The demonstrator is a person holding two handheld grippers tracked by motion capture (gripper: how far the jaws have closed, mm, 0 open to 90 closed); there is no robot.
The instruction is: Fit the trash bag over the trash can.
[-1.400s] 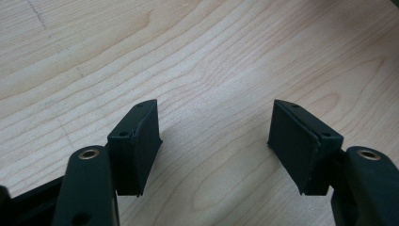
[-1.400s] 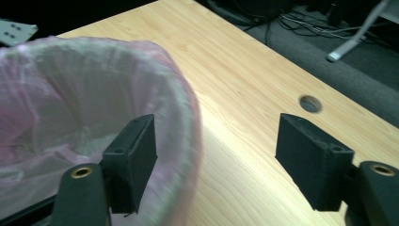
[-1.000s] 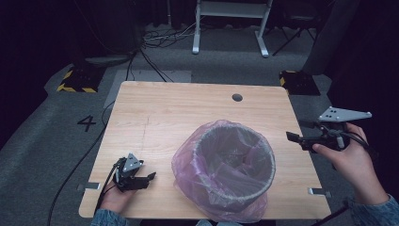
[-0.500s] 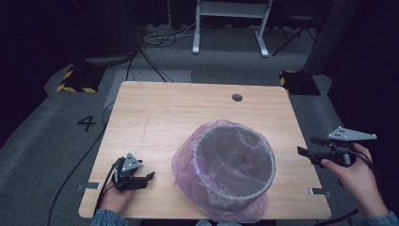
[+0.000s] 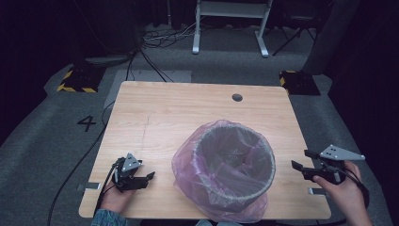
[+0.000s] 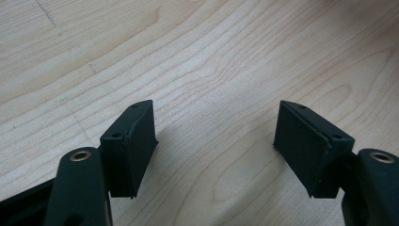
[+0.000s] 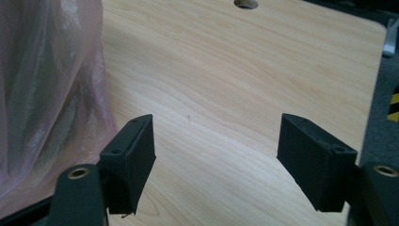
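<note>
The table (image 5: 188,113), a pale wooden top with a round cable hole (image 5: 237,97) near its far edge, carries one thing: a grey bin (image 5: 234,165) lined with a pink plastic bag (image 5: 188,160), standing upright near the person's edge and a little right of the middle. The bag's mouth is folded over the rim and its loose skirt hangs down the outside to the tabletop (nothing can be made out inside the bin).

The right gripper (image 5: 303,160) is held just off the table's right edge, beside the bin but apart from it, jaws spread wide and empty. In the right gripper view the bag (image 7: 51,89) fills the left side, not between the jaws. The left gripper (image 5: 148,176) rests low at the near left corner, jaws likewise released, with bare wood between them in the left gripper view.

Judging by this, the lining looks finished or paused, both hands standing off. If the bag needs tidying, the next move calls for bringing one gripper to the rim and pinching the thin film without tipping the bin.
</note>
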